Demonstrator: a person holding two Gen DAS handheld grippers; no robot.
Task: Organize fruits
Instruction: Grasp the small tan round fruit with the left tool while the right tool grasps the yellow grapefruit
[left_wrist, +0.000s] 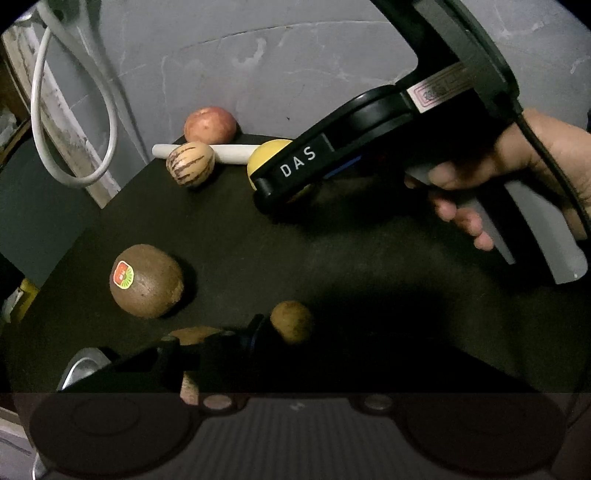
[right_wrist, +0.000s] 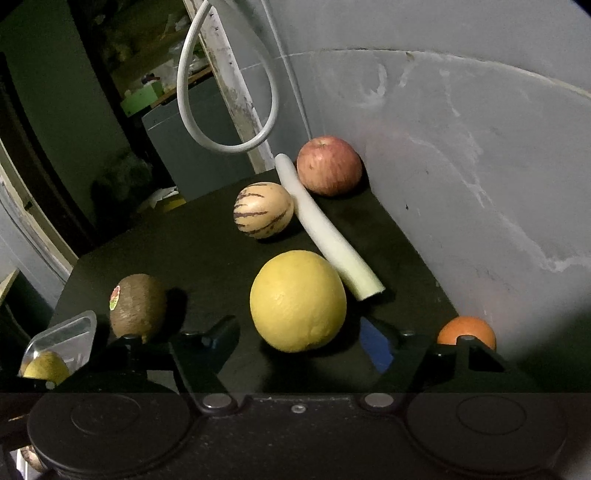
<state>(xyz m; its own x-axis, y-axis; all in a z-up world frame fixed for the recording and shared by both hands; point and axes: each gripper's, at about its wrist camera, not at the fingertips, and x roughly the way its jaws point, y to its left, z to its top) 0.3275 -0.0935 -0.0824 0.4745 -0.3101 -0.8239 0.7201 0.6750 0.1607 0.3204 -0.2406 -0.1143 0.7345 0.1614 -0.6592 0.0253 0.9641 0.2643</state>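
The right gripper (right_wrist: 299, 350) has its fingers (right_wrist: 218, 332) on both sides of the yellow fruit (right_wrist: 297, 301), which sits on the black table (right_wrist: 207, 266) between them. They stand half open, and I cannot tell if the pads already touch the skin. The left gripper (left_wrist: 236, 339) has its fingers almost together around a small brown fruit (left_wrist: 192, 336) low in its own view (this part is very dark, so I am not sure that it really holds it). A second small brown fruit (left_wrist: 292, 320) lies just right of these fingers, and the kiwi (left_wrist: 146, 286) is further to their left.

The yellow fruit is round and smooth, so in my opinion it can slip out or roll if the fingers press it off-centre. Behind it lies the white stalk (right_wrist: 325, 229), touching or nearly so, and a push forward may knock it against the striped fruit (right_wrist: 263, 209) and the apple (right_wrist: 329, 165).
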